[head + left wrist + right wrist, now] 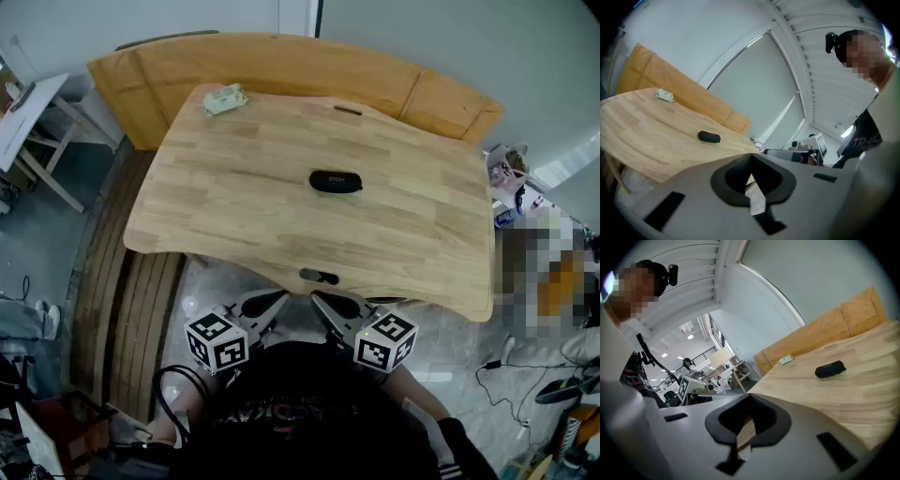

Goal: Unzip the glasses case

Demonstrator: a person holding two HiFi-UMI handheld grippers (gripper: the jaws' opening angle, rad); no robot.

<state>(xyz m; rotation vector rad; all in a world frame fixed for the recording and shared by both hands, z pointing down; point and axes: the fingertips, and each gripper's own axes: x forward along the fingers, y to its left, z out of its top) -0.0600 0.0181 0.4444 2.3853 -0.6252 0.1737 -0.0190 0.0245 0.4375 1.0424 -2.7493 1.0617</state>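
Head view: the case point(336, 181) lies closed on the table point(234, 211), well ahead of both claws. The left claw point(267, 305) and right claw point(330, 305) are pressed together and empty. Best approach is probably for one to pin the case while the other pinches the zip pull. The case's white print is too small to read.

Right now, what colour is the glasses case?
The glasses case is black; head view shows it best.
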